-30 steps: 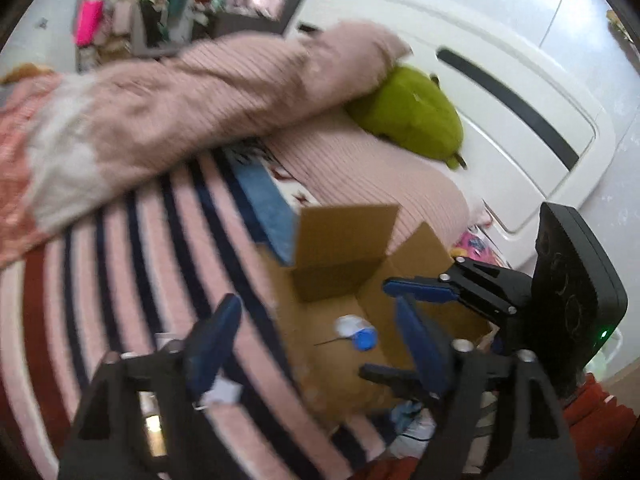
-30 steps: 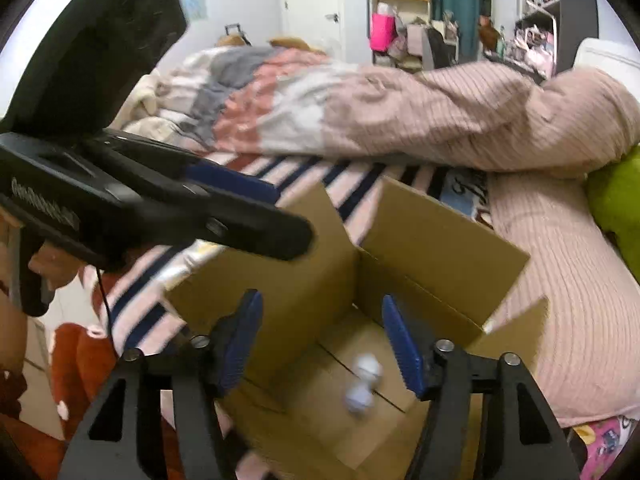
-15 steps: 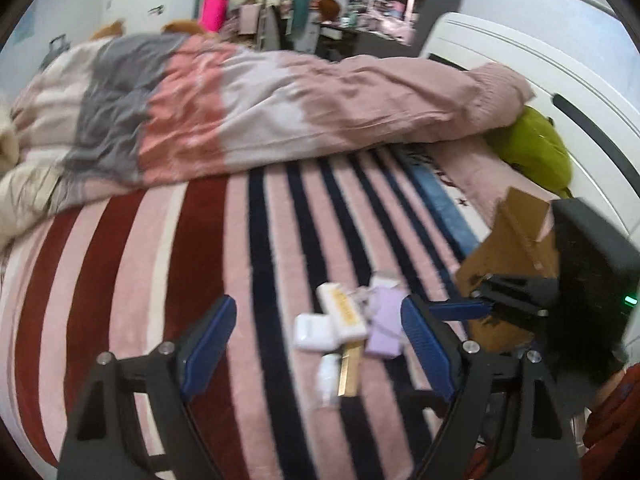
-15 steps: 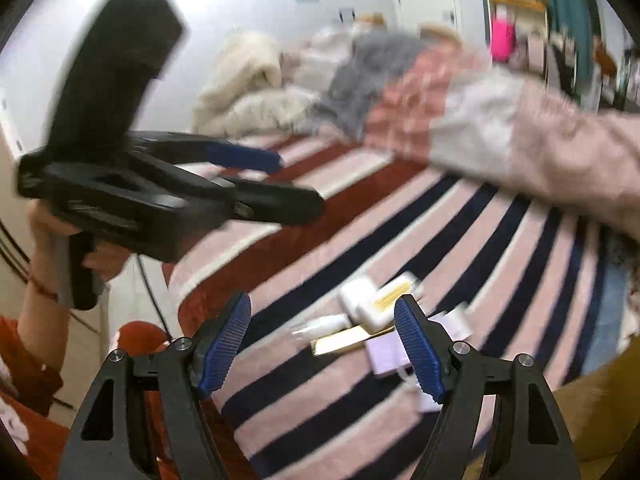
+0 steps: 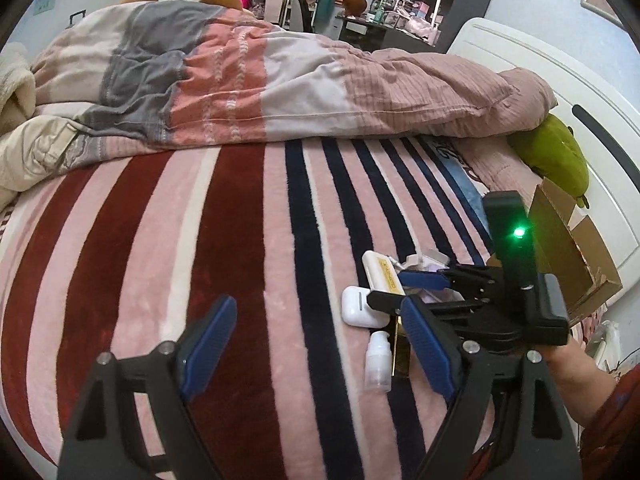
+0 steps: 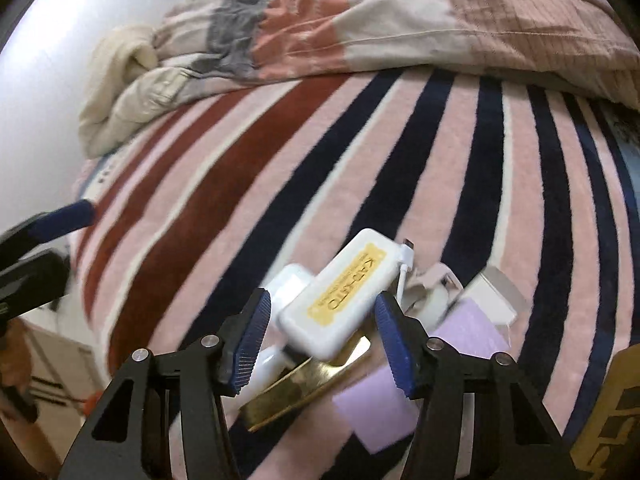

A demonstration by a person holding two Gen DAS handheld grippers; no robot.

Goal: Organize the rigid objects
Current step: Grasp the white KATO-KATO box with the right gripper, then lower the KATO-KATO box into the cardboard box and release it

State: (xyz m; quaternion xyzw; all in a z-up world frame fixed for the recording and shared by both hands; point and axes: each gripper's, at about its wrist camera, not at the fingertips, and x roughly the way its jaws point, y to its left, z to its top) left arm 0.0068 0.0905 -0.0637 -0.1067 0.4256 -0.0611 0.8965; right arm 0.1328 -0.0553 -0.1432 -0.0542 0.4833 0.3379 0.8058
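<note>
My right gripper [image 6: 320, 332] is closing around the white power bank [image 6: 338, 298], which sits between the pads with a sliver of space on each side; under it lie a gold box [image 6: 304, 392] and a lilac box [image 6: 404, 376] on the striped blanket [image 6: 360, 152]. My left gripper [image 5: 316, 344] hangs spread and empty over the same blanket, beside a small white bottle [image 5: 378, 362] and a white earbud case [image 5: 360, 307]. Farther right stands the open cardboard box [image 5: 568, 252]; beyond, a rumpled duvet [image 5: 260, 80].

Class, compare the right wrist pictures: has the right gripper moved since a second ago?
Yes. The right gripper has left the cardboard box and now closes around the white charger on the striped blanket.
</note>
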